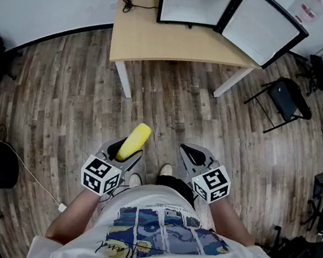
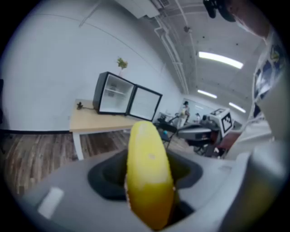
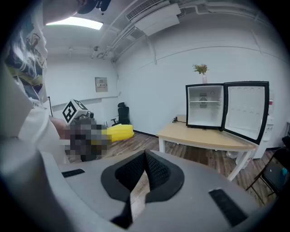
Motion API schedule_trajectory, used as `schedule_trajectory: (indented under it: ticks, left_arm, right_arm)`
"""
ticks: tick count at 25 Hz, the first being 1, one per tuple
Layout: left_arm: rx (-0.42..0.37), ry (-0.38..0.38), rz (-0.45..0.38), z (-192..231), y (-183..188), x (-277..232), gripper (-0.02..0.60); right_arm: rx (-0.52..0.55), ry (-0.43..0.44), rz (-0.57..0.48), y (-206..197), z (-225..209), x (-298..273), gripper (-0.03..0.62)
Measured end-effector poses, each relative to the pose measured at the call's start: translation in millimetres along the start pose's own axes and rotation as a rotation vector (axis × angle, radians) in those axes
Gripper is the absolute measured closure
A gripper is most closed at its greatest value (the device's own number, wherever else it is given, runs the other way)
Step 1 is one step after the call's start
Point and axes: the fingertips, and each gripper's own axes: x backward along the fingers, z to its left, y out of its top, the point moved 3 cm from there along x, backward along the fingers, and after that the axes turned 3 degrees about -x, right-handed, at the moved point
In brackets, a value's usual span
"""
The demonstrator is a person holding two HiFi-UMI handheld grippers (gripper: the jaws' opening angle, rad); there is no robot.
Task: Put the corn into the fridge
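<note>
Well back from the counter [image 1: 164,42], left tongs [image 1: 123,152] clamp the yellow corn [image 1: 134,141]; right tongs [image 1: 194,156] are closed and empty. Best carry it level toward the open fridge [image 1: 189,6], with a firm grip, aiming for a shelf.

The head view looks steeply down from above the person onto the wooden floor [image 1: 62,95], with the table [image 1: 164,42] and open fridge [image 1: 193,1] at the far edge. Both gripper views sit low, facing that same far fridge, the left one close behind the corn [image 2: 149,176].
</note>
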Motion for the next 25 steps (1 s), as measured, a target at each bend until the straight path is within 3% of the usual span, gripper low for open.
schedule_trajectory:
  ticks: [10,15,18,21,25]
  left_arm:
    - [-0.009,-0.018,-0.009,-39.9,71.3,-94.2,0.330]
    - [-0.015,-0.001,-0.010,-49.1,93.0,-133.0,0.330]
    - [-0.014,0.010,-0.016,-46.5,107.1,-151.0,0.330]
    - [-0.018,0.015,-0.004,-36.2,117.7,-165.7,0.330]
    - [-0.027,0.015,-0.006,-10.0,136.9,-188.0,0.330]
  right_arm:
    - [0.014,-0.004,-0.043,20.2,-99.6,45.0,0.583]
    - [-0.023,0.001,-0.058,9.9,-142.2,57.2,0.583]
    - [-0.044,-0.007,-0.054,5.0,-166.6,58.8,0.567]
    - [-0.069,-0.022,-0.048,2.2,-185.2,54.8,0.489]
    - [-0.088,-0.032,-0.061,10.6,-207.8,39.4,0.498]
